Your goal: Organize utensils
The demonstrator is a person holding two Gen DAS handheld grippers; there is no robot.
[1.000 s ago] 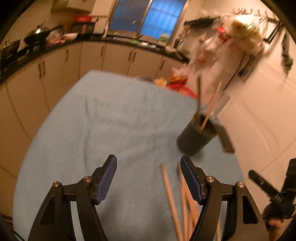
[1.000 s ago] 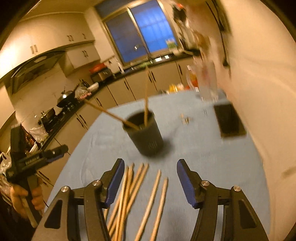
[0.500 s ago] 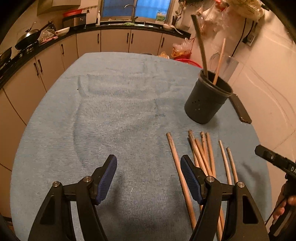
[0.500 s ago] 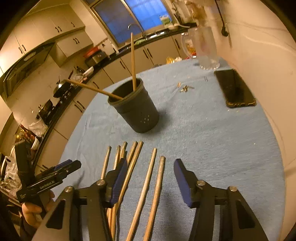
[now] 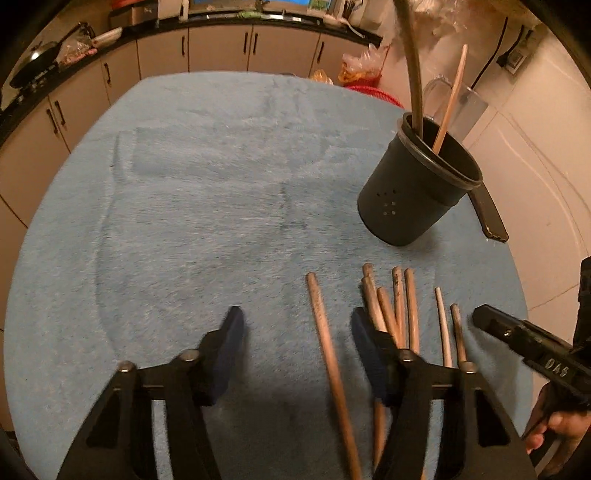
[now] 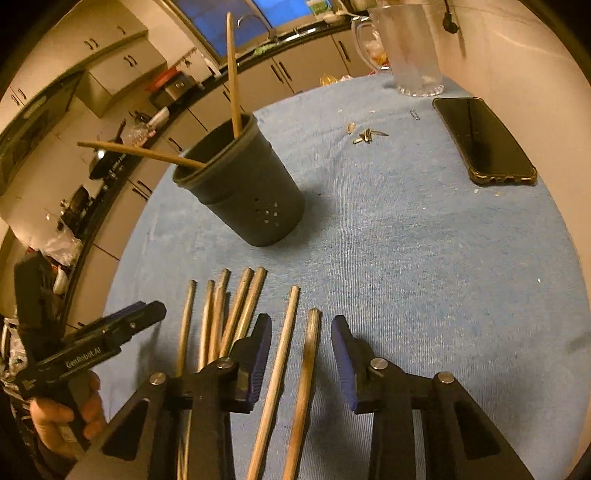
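Both grippers are closing over chopsticks lying on the blue cloth [image 5: 221,206].

The left gripper [image 5: 297,325], about half open, is narrowing around one separate chopstick [image 5: 325,347] without gripping it; the bundle [image 5: 395,306] is lying just right of it. The right gripper [image 6: 301,332], narrower, is closing with two chopsticks [image 6: 295,369] between its pads, not yet pinched. The dark holder [image 6: 243,192], already containing two sticks, is standing beyond.

A home kitchen at night: beige cabinets [image 5: 218,48] under a dark counter [image 5: 258,18] run along the top of the frame, a wok [image 5: 33,68] sits upper left, and a tap stands before the blue window [image 6: 236,14].
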